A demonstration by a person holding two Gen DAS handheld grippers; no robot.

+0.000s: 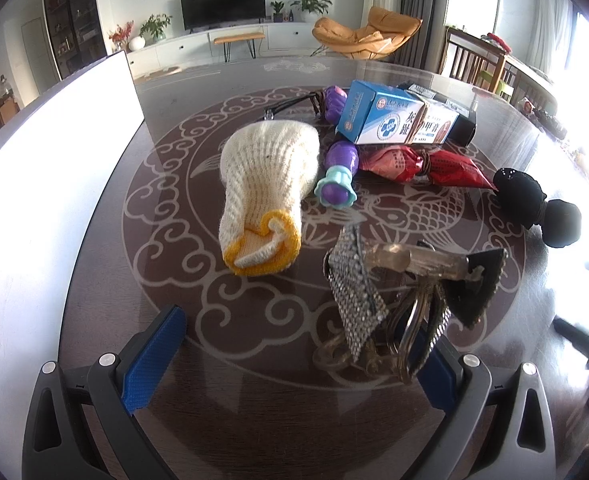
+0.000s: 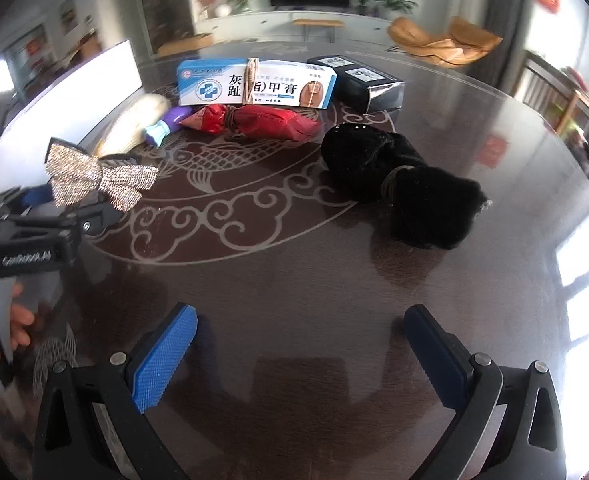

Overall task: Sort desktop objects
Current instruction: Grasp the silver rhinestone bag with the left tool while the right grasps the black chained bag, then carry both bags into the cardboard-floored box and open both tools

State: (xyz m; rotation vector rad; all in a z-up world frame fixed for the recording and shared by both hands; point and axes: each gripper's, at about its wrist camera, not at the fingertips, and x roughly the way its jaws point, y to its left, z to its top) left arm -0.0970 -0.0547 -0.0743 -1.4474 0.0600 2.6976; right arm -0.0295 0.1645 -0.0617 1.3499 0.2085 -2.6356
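Note:
My left gripper (image 1: 298, 320) stands open low over the dark patterned table (image 1: 254, 400). A rhinestone bow hair clip (image 1: 358, 296) leans against its right finger, not clamped; in the right wrist view the bow (image 2: 98, 178) sits on top of that gripper (image 2: 70, 204). Beyond lie a cream knitted glove with a yellow cuff (image 1: 266, 184), a purple toy with a teal flower (image 1: 338, 176), a blue-and-white ointment box (image 1: 390, 116), a red tied packet (image 1: 422, 164) and a black fuzzy hair tie (image 2: 398, 176). My right gripper (image 2: 300, 316) is open above bare table.
A white flat board (image 1: 54, 160) borders the table's left side. A black box (image 2: 358, 80) lies behind the ointment box, and a second purple item (image 1: 334, 100) at the far end. A person's hand (image 2: 18, 320) holds the left gripper's handle.

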